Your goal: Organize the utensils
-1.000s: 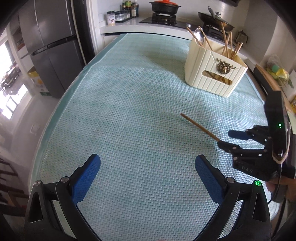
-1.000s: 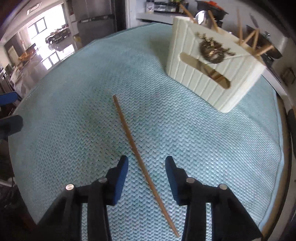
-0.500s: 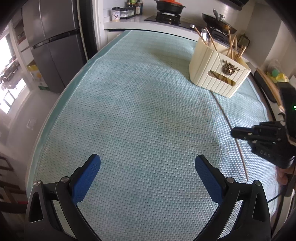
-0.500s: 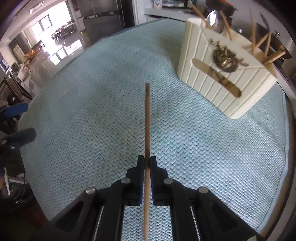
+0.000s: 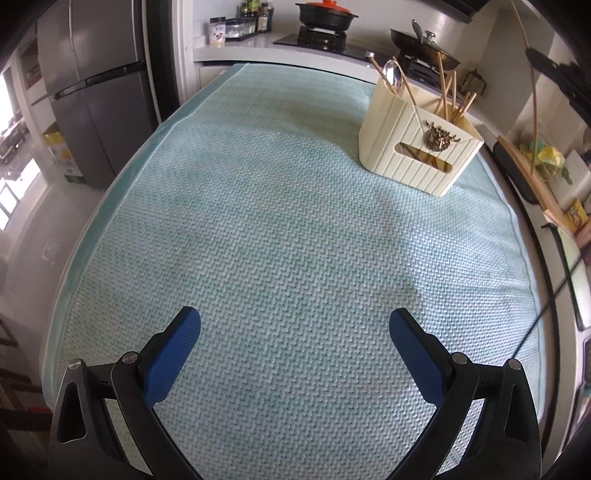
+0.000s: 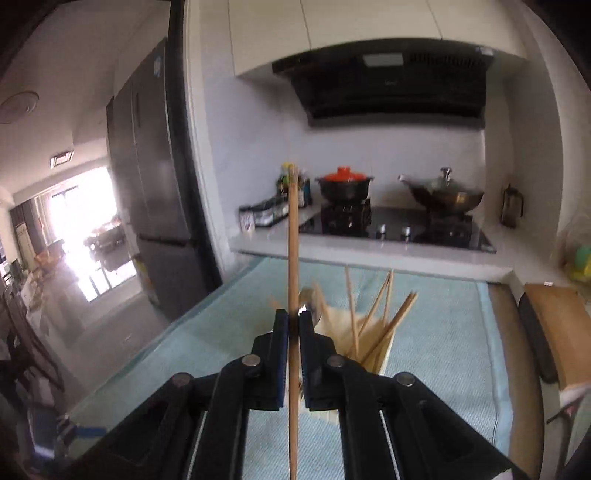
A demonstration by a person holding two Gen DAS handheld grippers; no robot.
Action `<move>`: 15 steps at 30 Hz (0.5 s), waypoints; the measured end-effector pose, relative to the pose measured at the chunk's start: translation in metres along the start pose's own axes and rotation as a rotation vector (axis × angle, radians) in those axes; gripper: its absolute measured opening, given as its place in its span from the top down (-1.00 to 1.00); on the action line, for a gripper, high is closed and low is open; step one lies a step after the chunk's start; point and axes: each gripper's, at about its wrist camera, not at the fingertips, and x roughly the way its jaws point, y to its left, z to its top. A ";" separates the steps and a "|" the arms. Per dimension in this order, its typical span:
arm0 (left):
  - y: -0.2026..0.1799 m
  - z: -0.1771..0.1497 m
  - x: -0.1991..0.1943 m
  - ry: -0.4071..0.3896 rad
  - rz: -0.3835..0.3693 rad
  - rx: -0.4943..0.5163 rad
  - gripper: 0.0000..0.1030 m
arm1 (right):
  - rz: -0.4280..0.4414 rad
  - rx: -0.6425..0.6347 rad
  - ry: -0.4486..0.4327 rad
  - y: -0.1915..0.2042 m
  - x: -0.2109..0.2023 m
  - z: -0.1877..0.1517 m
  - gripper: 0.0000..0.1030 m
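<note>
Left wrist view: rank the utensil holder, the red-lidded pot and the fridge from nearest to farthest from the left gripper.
Measured from the left gripper:
1. Utensil holder, ahead on the right of the mat.
2. Fridge, off the mat's left edge.
3. Red-lidded pot, on the stove at the back.

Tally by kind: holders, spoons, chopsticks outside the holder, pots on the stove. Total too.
Holder: 1
Spoon: 1, standing in the holder
Chopstick outside the holder: 1, clamped in the right gripper
Pots on the stove: 2, a red-lidded pot and a wok
Total: 5
</note>
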 end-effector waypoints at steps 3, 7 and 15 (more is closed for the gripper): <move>0.003 0.001 0.003 0.006 0.002 -0.011 -0.98 | -0.026 -0.014 -0.123 -0.021 0.029 0.022 0.88; 0.010 0.004 0.011 0.018 0.010 -0.032 -0.98 | -0.025 0.006 -0.131 -0.047 0.074 0.024 0.88; 0.012 0.018 0.023 0.009 0.019 -0.039 -0.98 | -0.047 -0.012 -0.046 -0.064 0.108 -0.031 0.88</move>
